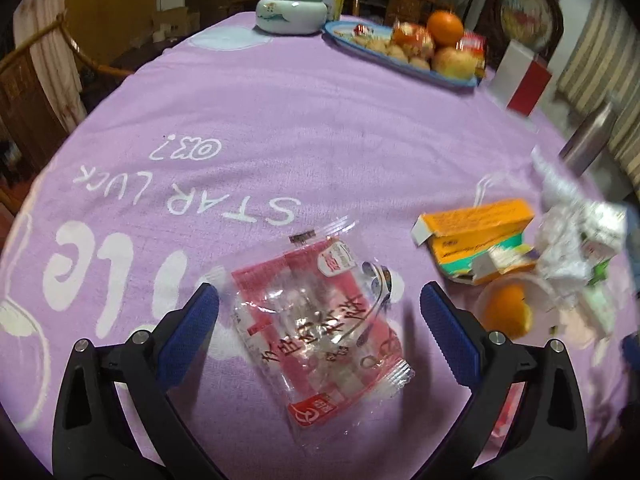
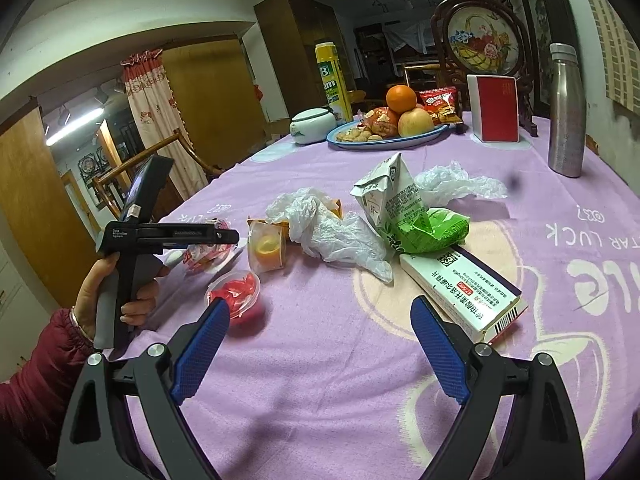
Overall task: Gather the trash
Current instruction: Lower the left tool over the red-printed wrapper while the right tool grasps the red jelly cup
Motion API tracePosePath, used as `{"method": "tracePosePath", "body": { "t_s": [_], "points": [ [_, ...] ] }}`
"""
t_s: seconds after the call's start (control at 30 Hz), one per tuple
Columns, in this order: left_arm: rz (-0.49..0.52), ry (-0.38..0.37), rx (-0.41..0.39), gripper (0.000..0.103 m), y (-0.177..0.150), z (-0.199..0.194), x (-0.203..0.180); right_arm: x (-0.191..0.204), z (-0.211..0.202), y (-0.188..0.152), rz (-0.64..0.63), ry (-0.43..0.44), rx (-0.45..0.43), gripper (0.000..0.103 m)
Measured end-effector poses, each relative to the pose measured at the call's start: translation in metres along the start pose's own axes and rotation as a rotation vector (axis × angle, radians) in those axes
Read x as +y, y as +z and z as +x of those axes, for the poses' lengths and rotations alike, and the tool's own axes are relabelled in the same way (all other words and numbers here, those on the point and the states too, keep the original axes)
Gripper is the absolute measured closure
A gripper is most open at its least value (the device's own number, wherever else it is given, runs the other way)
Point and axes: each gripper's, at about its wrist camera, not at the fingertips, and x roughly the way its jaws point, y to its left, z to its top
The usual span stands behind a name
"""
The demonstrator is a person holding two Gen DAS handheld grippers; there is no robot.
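Left wrist view: we hold the left gripper (image 1: 319, 312) spread wide over a red-and-clear snack wrapper (image 1: 320, 320) lying flat on the purple tablecloth (image 1: 280, 128), pads clear of it.
Toward the table's right edge: orange carton (image 1: 476, 226), crumpled plastic (image 1: 568, 236).
Right wrist view: our right gripper (image 2: 320, 344) gapes, holding nothing.
Ahead, mid-table: white box (image 2: 460, 292), green pack (image 2: 432, 228), red cup (image 2: 236, 292).
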Motion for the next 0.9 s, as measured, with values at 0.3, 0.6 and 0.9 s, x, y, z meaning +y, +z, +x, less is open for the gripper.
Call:
{"method": "tracePosePath", "body": {
  "t_s": [0.3, 0.6, 0.9],
  "points": [
    [0.08, 0.064, 0.026, 0.006, -0.005, 0.005, -0.009, 0.02, 0.001, -0.003, -0.106, -0.079, -0.001, 0.013],
    [0.133, 0.019, 0.027, 0.006, -0.001, 0.005, 0.004, 0.039, 0.018, -0.004, -0.185, -0.097, 0.092, 0.013],
    [0.064, 0.043, 0.02, 0.007, 0.003, 0.003, 0.021, 0.078, 0.053, 0.017, -0.201, 0.023, 0.173, 0.013]
  ]
}}
